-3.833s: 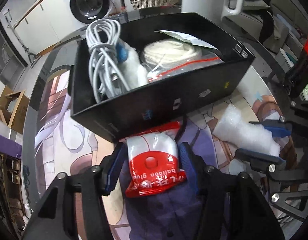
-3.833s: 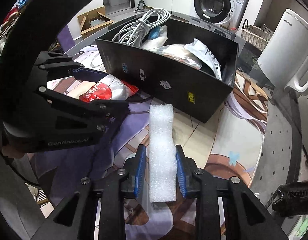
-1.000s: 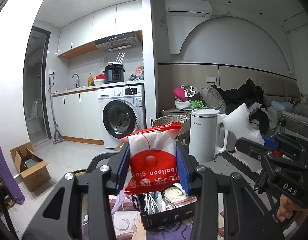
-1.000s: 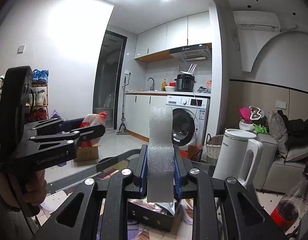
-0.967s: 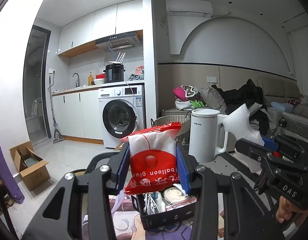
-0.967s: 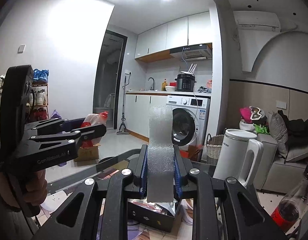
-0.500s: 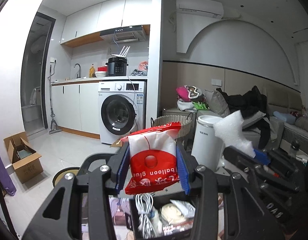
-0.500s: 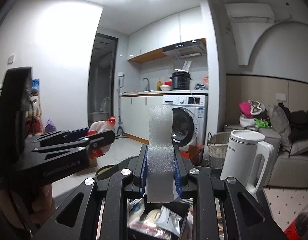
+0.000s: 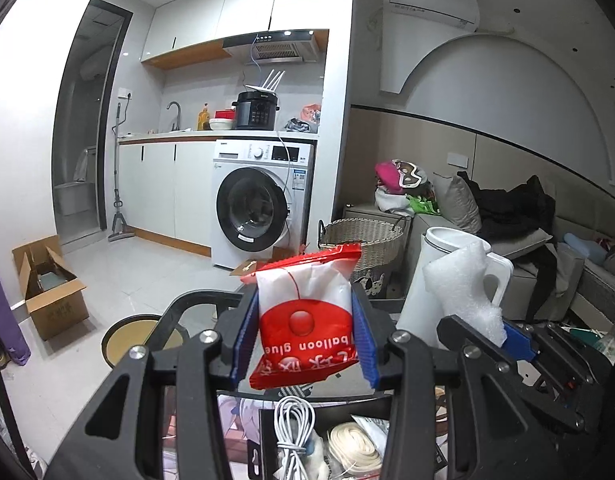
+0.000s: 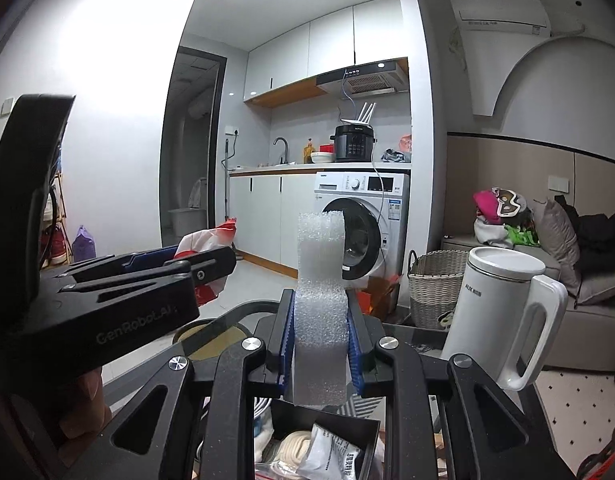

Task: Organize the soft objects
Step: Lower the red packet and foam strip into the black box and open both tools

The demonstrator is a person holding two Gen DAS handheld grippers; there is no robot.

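Two tongs pinch: left [image 9: 305,334] a "balloon glue" packet [image 9: 305,320], right [image 10: 320,344] a foam strip [image 10: 320,300].

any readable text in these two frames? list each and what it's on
"balloon glue": upside down on the red and white packet in the left tongs; the line below it is unreadable.
"GenRobot.AI": side of the left tongs in the right wrist view.
"AUX": white kettle.
Too small or blurred: washing machine labels, air conditioner badge, print on the grey pouch.
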